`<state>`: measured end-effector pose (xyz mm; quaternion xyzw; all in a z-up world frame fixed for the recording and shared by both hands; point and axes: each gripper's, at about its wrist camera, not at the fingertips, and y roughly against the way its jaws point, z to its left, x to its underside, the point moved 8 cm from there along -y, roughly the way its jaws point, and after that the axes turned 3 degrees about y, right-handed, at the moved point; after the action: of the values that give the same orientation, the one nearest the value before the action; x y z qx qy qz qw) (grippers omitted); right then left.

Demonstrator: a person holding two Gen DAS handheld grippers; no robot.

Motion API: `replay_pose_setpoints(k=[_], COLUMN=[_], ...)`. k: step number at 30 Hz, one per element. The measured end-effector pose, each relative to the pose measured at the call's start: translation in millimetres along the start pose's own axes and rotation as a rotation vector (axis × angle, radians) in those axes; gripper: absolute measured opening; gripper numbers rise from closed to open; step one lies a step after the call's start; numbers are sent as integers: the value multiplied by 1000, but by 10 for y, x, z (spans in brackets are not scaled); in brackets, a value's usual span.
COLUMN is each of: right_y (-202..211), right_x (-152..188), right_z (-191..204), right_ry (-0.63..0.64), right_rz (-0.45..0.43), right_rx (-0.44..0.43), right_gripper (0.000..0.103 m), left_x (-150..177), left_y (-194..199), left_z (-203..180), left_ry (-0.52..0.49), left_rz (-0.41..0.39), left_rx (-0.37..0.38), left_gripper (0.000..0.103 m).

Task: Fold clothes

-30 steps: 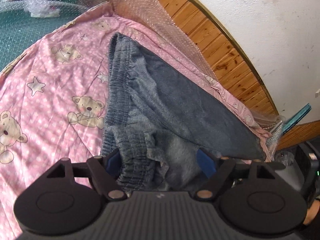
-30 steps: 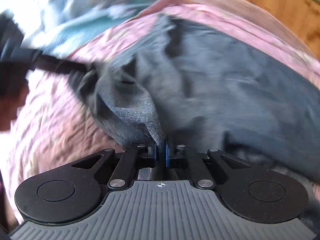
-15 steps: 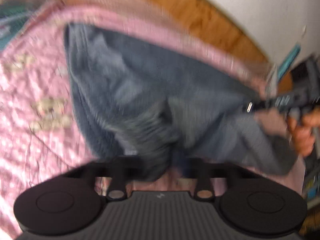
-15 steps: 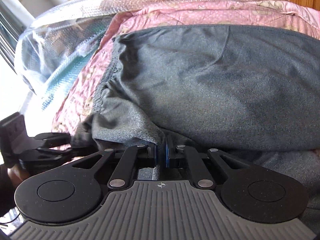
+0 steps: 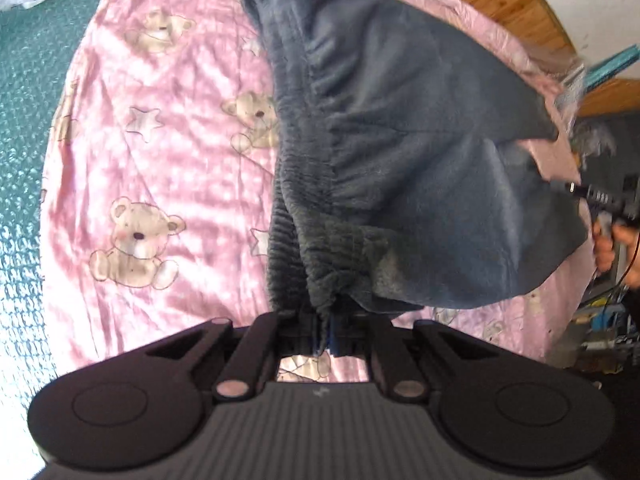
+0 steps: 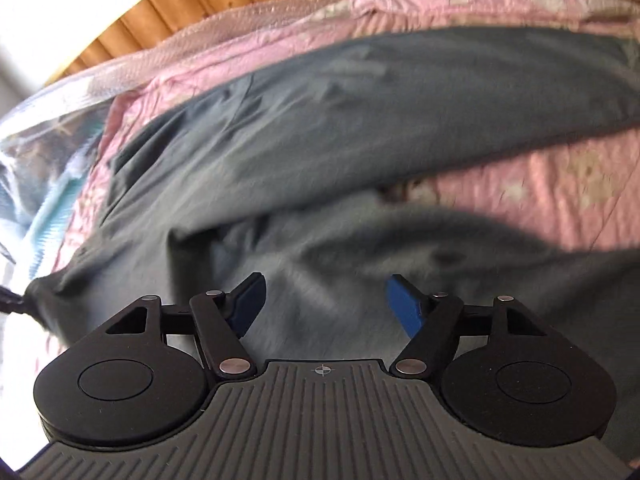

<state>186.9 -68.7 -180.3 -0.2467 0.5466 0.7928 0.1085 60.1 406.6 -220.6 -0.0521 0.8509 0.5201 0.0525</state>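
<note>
Since the earlier frame, the left claw [image 5: 325, 334] has clenched onto the grey fleece trousers' [image 5: 400, 152] waistband, while the right claw [image 6: 323, 304] is opening, fabric released.

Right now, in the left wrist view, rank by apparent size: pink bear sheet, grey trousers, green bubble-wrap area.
1. pink bear sheet
2. grey trousers, a close second
3. green bubble-wrap area, cut off by the frame's edge, so unsure

The left gripper [image 5: 325, 334] is clamped shut on gathered fabric, while the right gripper's [image 6: 325, 306] jaws are opening, pads clear.
</note>
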Motion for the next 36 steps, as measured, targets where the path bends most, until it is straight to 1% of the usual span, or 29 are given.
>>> replay_pose_setpoints(k=[2,3,5,7,8,9,10,11,12,14,15,16,17,18,19,20,22,23,24,25,27,28,30,32,34,36], right_y=[-108,-188,-404,-680,-811,-941,-1047,-1124,-1178,-1226,-1255,-1292,-1315,-1320,-1317,-1304,-1278,-1243,-1194,-1157,-1098,-1073,-1043,-1073,-1137,-1209], right_x=[-187,-269,-364,-379,-369,-359,-377,-431,-513,-745,-821,-847,-859,-855,-859,-869,-890,-890,-893,-923,-988,-1010,-1048,-1066,-1054,-1016], right_z=[79,173,397,612,681,748,764,716,631,363,253,176,133,144,157,153,86,18,-55,-111,-185,-184,-145,-95,-69,-64], right_ry=[64,132,309,481,553,626,670,678,661,561,521,493,491,528,563,587,587,572,556,533,477,454,418,376,334,323], right_rz=[-21,-27,-20,16,43,71,90,100,100,74,74,92,105,113,122,130,151,150,141,134,122,113,85,81,97,114], right_rx=[2,4,18,20,22,24,32,49,79,173,201,206,206,205,209,212,195,184,182,173,128,110,88,70,50,53], right_gripper=[72,72,73,71,62,43,30,6,3,2,1,1,1,2,2,3,10,20,39,44,47,48,53,54,54,55], left_x=[-1,5,26,62,82,94,96,95,91,88,99,117,138,164,197,238,321,362,403,407,281,96,-365,-862,-1380,-1802], left_y=[-58,-89,-145,-175,-179,-179,-173,-163,-148,-121,-118,-121,-115,-85,-14,82,284,400,517,621,778,785,769,669,436,93], left_z=[-71,-98,-114,-104,-97,-101,-108,-99,-89,-74,-68,-61,-60,-68,-76,-78,-65,-27,11,63,183,171,203,229,179,145], left_ry=[-12,-13,-5,4,11,18,23,30,38,56,67,81,90,93,90,86,84,94,103,120,172,200,250,274,264,224], left_rz=[17,24,38,45,47,46,43,39,35,27,28,31,34,31,18,-3,-42,-57,-72,-94,-164,-217,-324,-396,-429,-407], left_rx=[-18,-27,-45,-64,-73,-81,-89,-95,-100,-103,-104,-105,-105,-104,-98,-86,-57,-36,-15,-4,-12,-27,-56,-62,-58,-80], left_gripper=[5,5,6,6,6,6,6,6,6,6,7,7,9,10,10,12,24,32,33,33,35,37,48,55,58,57])
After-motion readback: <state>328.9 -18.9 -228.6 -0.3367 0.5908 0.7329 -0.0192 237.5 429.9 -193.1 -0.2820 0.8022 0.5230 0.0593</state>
